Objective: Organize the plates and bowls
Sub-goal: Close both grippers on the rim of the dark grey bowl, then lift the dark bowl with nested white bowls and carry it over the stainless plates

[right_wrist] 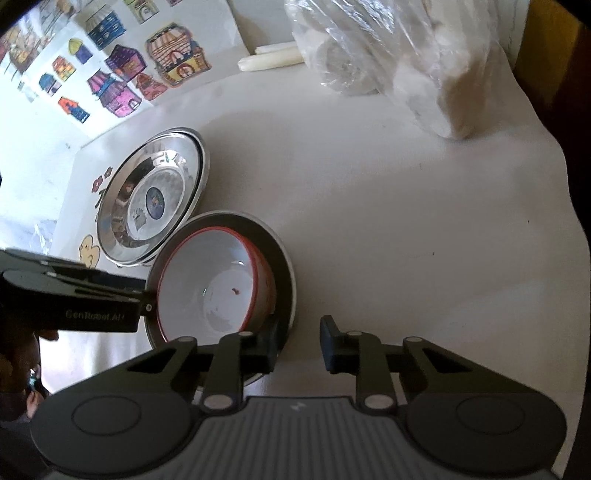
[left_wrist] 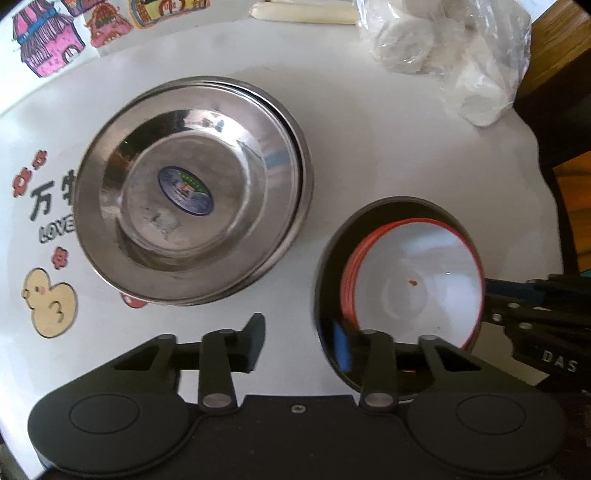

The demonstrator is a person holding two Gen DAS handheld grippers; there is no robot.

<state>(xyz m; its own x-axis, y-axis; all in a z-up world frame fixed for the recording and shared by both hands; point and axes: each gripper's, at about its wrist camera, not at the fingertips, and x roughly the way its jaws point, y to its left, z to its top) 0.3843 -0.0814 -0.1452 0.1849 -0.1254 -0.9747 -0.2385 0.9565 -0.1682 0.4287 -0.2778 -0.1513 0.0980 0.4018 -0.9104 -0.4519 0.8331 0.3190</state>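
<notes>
A stack of stainless steel plates (left_wrist: 192, 192) lies on the white table, with a blue oval sticker on the top one. To its right stands a dark bowl (left_wrist: 325, 251) holding nested white bowls with red rims (left_wrist: 417, 280). My left gripper (left_wrist: 299, 343) straddles the dark bowl's left rim, one finger outside and the blue-padded finger (left_wrist: 341, 347) inside, with a gap still showing. My right gripper (right_wrist: 300, 343) straddles the opposite rim of the dark bowl (right_wrist: 290, 273). Its left finger (right_wrist: 271, 343) is inside and its right finger stands apart on the table side.
A clear plastic bag of white rolls (left_wrist: 443, 48) and two pale sticks (left_wrist: 303, 14) lie at the far side of the table. Cartoon stickers (left_wrist: 48, 302) cover the table's left part. The table's right edge (right_wrist: 576, 236) drops off to dark wooden furniture.
</notes>
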